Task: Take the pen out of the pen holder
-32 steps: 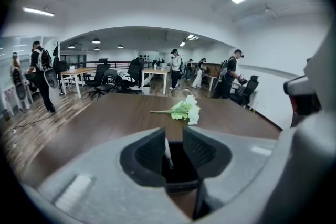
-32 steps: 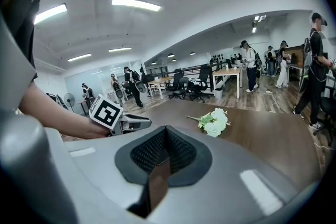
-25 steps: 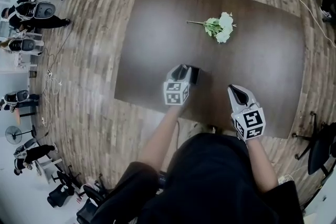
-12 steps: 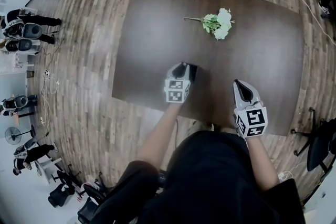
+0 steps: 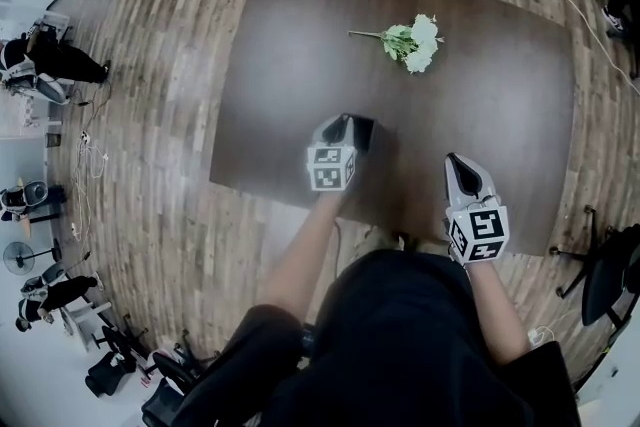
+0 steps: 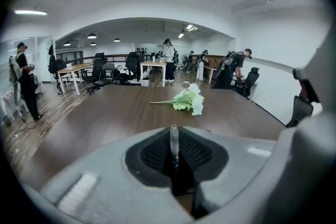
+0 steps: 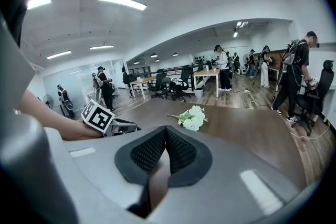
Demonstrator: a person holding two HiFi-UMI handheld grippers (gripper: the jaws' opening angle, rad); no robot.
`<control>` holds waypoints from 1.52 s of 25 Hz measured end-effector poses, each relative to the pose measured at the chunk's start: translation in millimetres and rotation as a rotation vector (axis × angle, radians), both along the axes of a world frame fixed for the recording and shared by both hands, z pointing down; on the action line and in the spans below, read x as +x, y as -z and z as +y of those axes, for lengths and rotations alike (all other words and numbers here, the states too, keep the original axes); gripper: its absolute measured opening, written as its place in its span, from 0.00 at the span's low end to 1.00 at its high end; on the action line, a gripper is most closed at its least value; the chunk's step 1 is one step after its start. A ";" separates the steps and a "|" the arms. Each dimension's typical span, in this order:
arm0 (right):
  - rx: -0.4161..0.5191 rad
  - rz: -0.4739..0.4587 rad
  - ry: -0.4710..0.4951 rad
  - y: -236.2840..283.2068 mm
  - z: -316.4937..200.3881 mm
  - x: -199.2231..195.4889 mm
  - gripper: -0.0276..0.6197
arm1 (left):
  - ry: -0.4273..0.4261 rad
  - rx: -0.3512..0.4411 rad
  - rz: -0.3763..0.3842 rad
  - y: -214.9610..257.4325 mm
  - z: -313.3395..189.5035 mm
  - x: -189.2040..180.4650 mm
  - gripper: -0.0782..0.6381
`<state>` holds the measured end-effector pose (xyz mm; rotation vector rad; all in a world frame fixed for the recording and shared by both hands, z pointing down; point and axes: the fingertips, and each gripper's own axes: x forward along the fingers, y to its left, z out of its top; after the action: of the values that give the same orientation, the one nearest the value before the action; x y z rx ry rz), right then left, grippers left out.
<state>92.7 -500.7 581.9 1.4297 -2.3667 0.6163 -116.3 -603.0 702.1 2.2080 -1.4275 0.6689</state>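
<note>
A slim silver pen (image 6: 174, 140) stands upright between the black pads of my left gripper (image 6: 174, 152). The jaws are closing and the pads sit against its sides. Below the pads the dark pen holder (image 5: 363, 131) is mostly hidden; in the head view it stands on the brown table (image 5: 300, 45), right at my left gripper's (image 5: 346, 124) tips. My right gripper (image 5: 458, 162) hovers near the table's front edge to the right, apart from the holder. Its pads (image 7: 157, 147) meet at the tip with nothing between them.
A bunch of white artificial flowers (image 5: 412, 42) lies on the far part of the table, also ahead in both gripper views (image 6: 185, 101) (image 7: 192, 118). Office chairs, desks and several people stand on the wooden floor around the table.
My left gripper's jaws have narrowed onto the pen at the holder. The right gripper has shifted slightly to the right and tilted a little.
</note>
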 end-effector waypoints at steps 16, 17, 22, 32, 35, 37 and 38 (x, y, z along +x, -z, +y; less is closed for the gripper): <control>0.141 0.007 0.002 60.1 17.6 -1.7 0.05 | -0.021 0.302 0.069 157.0 76.0 -3.8 0.18; 0.160 0.005 0.002 67.5 15.7 -5.2 0.05 | -0.029 0.322 0.064 168.6 82.5 -5.1 0.18; 0.231 0.000 0.024 99.9 13.1 -27.5 0.05 | -0.029 0.391 0.088 221.8 112.0 -16.3 0.18; 0.274 0.016 0.122 126.2 18.1 -76.1 0.05 | 0.015 0.432 0.137 262.9 136.6 -29.5 0.18; 0.280 0.017 0.132 125.1 16.6 -81.6 0.05 | 0.020 0.437 0.143 262.0 136.5 -30.7 0.18; 0.281 0.008 0.138 125.2 14.8 -83.8 0.05 | 0.024 0.437 0.144 261.0 135.0 -31.2 0.18; 0.281 0.006 0.142 125.4 13.8 -84.4 0.05 | 0.026 0.438 0.143 260.9 134.0 -31.5 0.18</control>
<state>8.2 -486.9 456.5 1.3498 -2.6026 0.2495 -147.8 -469.0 441.3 2.4936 -1.6452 0.1916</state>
